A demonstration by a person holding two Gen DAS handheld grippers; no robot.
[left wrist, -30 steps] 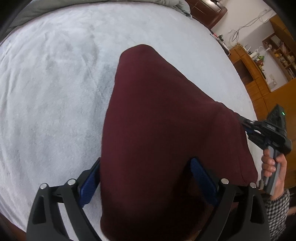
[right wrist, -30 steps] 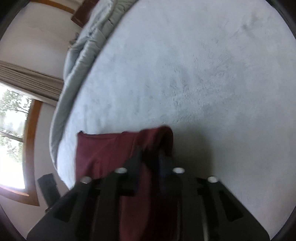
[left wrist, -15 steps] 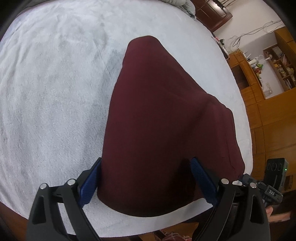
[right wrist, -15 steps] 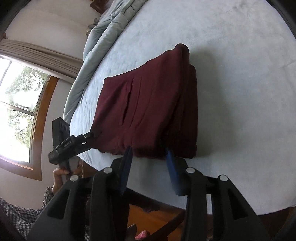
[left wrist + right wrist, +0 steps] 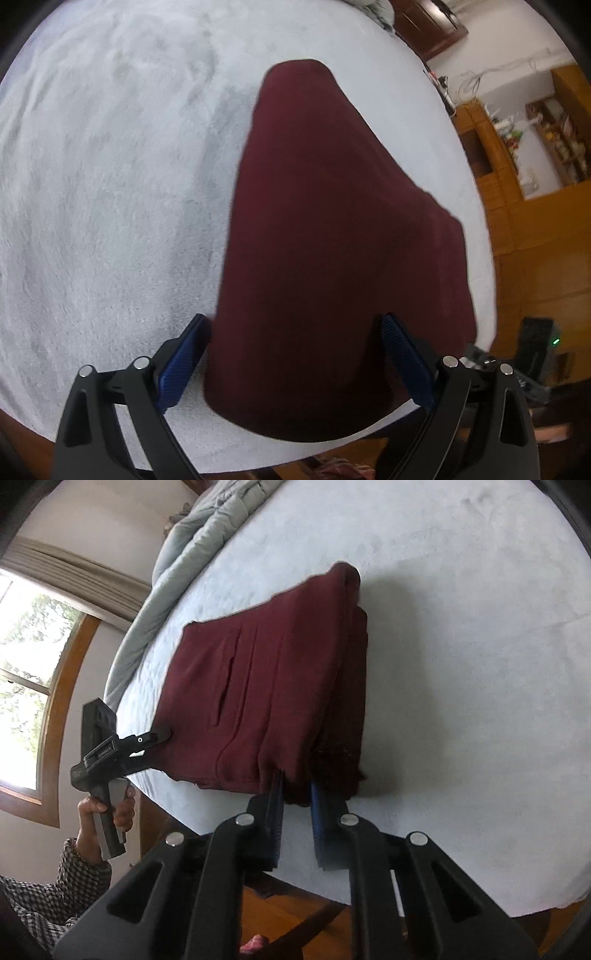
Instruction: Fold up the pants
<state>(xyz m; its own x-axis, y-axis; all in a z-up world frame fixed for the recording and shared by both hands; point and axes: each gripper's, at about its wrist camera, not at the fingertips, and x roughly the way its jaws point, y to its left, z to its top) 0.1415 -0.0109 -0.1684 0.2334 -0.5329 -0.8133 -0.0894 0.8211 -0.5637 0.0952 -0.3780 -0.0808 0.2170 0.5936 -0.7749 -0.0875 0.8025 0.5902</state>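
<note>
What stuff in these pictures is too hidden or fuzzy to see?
Pants lower layers: right wrist view, top fold covers them.
Shelf things: left wrist view, too small and blurred.
Person: right wrist view, only a hand and checked sleeve show; the frame edge cuts off the rest.

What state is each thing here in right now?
pants: folded, lying flat on the bed.
right gripper: jaws have just been closing, now pinching the pants' near edge.
left gripper: open, pads either side of the pants.
quilt: bunched at the bed's far edge.
</note>
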